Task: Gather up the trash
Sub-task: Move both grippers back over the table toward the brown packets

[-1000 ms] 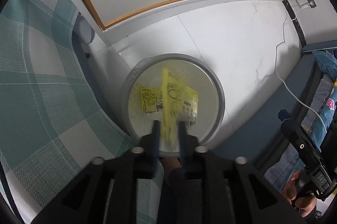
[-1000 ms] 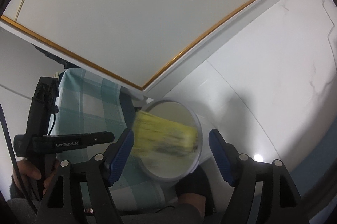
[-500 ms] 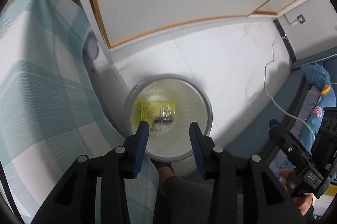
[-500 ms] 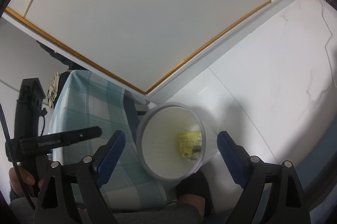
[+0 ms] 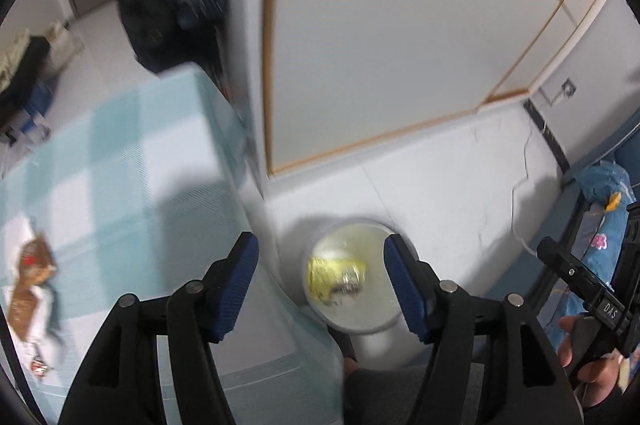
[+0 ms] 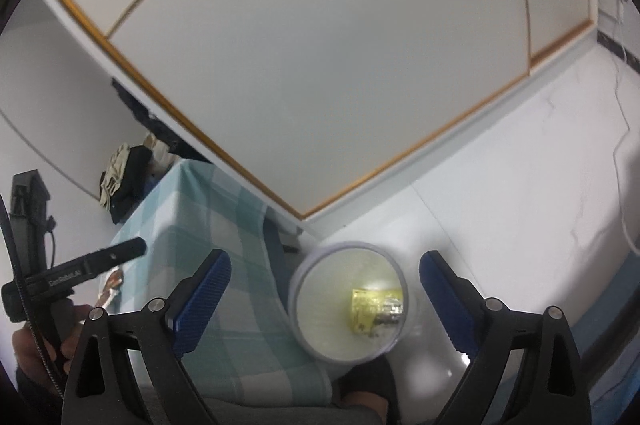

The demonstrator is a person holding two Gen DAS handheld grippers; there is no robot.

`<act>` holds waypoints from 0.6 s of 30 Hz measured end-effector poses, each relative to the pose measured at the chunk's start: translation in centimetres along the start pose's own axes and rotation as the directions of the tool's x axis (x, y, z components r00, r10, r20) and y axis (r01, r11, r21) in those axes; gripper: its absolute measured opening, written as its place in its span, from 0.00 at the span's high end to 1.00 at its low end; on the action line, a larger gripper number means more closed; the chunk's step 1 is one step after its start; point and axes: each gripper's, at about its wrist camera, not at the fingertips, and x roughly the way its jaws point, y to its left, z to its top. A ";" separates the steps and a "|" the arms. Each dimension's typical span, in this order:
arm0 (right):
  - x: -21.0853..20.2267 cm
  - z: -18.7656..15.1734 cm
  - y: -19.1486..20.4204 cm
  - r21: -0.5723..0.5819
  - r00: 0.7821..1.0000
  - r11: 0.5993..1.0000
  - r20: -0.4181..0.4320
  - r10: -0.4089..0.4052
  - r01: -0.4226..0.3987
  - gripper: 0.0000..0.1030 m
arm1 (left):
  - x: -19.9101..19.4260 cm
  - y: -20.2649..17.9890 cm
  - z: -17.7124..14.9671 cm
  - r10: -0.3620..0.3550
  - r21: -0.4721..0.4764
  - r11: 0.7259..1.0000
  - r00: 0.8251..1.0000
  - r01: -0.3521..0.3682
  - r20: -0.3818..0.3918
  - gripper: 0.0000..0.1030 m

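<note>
Flanking bin (image 5: 362, 335): checked tablecloth (image 5: 120, 161), wall; both tools (image 5: 320, 279) (image 6: 322, 299) just widened, empty.

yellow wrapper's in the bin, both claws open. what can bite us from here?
1. More trash remains: a brown wrapper lies on the checked cloth near its edge, blurred; a hasty grab could knock it off.
2. The white bin stands tight against the cloth's hanging side; swinging the left claw back could snag the cloth or tip the bin.
3. The yellow wrapper lies loose inside; a tipped bin spills it.
</note>
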 end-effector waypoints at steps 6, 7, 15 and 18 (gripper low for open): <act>-3.1 0.9 4.0 -0.068 0.997 0.997 0.067 0.038 -0.034 0.06 | -5.0 2.8 -0.3 0.040 -0.060 0.998 0.988 -0.032 0.148 0.30; -3.6 1.1 4.8 -0.078 0.995 0.996 0.084 0.052 -0.045 0.05 | -5.9 3.4 -0.4 0.049 -0.070 0.997 0.984 -0.037 0.173 0.29; -6.7 1.3 12.6 -0.211 0.974 0.969 0.158 0.161 -0.126 0.02 | -10.9 8.6 -1.5 0.152 -0.174 0.979 0.940 -0.102 0.306 0.19; -6.9 1.1 15.6 -0.247 0.967 0.956 0.154 0.203 -0.161 0.01 | -12.4 10.3 -2.1 0.184 -0.217 0.969 0.927 -0.115 0.328 0.19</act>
